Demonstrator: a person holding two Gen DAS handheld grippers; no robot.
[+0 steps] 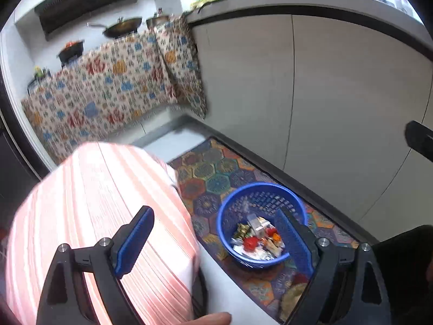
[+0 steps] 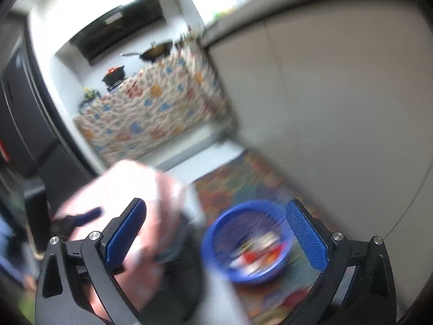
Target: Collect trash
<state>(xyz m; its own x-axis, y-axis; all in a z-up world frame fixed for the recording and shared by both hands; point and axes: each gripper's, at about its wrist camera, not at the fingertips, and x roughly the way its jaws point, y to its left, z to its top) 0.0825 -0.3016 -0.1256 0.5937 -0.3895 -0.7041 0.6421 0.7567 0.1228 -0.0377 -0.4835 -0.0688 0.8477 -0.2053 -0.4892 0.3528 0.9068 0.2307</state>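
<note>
Both jaws wide apart, gripping nothing: left gripper [image 1: 213, 239], right gripper [image 2: 216, 237]. Below, blue basket [image 1: 230, 216] of trash [image 1: 257, 239] on patterned mat [image 1: 213, 173]; striped pink fabric [image 1: 108, 203] crowding the left

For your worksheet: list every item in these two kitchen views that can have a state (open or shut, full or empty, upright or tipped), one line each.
Left claw: open, nothing between its fingers.
Right claw: open, nothing between its fingers.
Blue basket: upright on the patterned mat, holding mixed trash at its bottom.
Wok: upright on the stove.
Black pot: upright on the stove; whether it is lidded cannot be told.
Cabinet doors: shut.
</note>
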